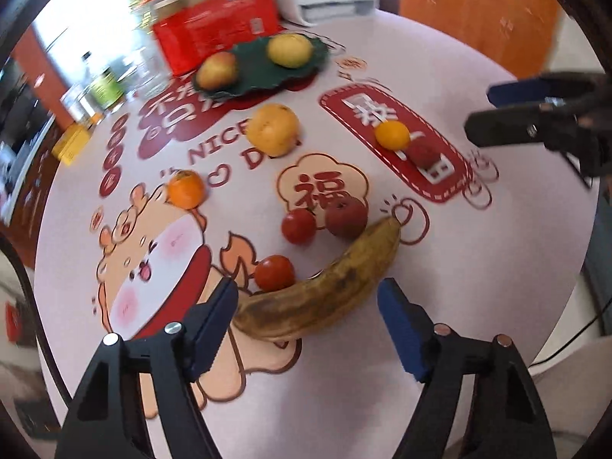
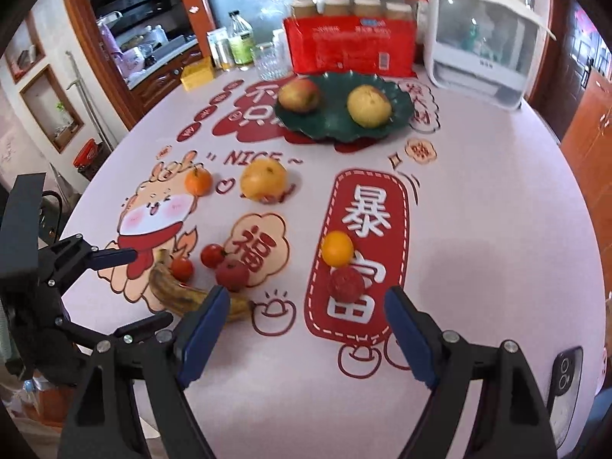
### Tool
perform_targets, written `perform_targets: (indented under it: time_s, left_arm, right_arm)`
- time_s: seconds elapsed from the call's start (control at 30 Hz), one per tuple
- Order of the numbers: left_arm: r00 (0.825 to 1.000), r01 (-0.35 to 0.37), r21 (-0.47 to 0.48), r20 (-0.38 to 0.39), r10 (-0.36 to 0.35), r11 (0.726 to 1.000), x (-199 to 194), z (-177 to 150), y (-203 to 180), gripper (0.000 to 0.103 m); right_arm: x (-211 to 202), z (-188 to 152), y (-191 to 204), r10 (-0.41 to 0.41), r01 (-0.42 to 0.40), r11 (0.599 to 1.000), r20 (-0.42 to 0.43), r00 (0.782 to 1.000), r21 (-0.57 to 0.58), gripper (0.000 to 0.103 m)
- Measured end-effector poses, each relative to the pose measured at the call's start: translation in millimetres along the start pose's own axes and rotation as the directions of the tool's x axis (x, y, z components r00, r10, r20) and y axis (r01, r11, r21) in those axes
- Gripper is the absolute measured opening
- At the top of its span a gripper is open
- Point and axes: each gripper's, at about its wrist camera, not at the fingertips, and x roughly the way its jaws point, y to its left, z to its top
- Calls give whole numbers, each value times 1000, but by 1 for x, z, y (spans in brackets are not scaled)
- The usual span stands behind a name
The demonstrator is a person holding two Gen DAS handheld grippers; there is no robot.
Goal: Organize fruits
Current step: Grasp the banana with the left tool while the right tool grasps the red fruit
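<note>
A dark green plate (image 2: 336, 130) at the table's back holds an apple (image 2: 299, 94) and a yellow pear (image 2: 368, 105). Loose on the table lie a spotted banana (image 1: 317, 287), two tomatoes (image 1: 274, 272) (image 1: 298, 225), a dark red apple (image 1: 346, 217), a tangerine (image 1: 186, 189), a large yellow-orange fruit (image 1: 272, 128), a small orange (image 2: 336, 248) and a red fruit (image 2: 346, 283). My left gripper (image 1: 308, 317) is open just above the banana's near end. My right gripper (image 2: 306, 325) is open, just short of the red fruit.
A red box of jars (image 2: 350, 44) and a white appliance (image 2: 482, 38) stand behind the plate. Bottles and a glass (image 2: 267, 59) stand at the back left, with a yellow box (image 2: 197, 72). A phone (image 2: 566, 386) lies at the near right edge.
</note>
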Motion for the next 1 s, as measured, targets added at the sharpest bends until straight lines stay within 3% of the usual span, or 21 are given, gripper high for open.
perform_targets:
  time_s: [0.13,0.27,0.43,0.83,1.0]
  left_arm:
    - [1000,-5,139,-10,6,990,10,4,-15,70]
    - [997,39,235,-69,-23,971,25,7,-25,49]
    - [994,58,284,-101,-30,957,38,8,-32,48]
    - [984,83,211,-171,-47,974,54,18,-28,52]
    - [978,50,104,-208,-27,993,57,26,-21,51]
  right_arm:
    - [11,-1,-6,-2,3,1000,-26,1000,23,83]
    - [23,1,-15,-14,16,998,-46,999,54,82]
    - [40,7,-26,-12,19,995,-71,997,99,76]
    - [84,4,-36,-20,42,990,-160,987,132,49]
    - [89,3,-31,-40,58,992,-152,988,114,38]
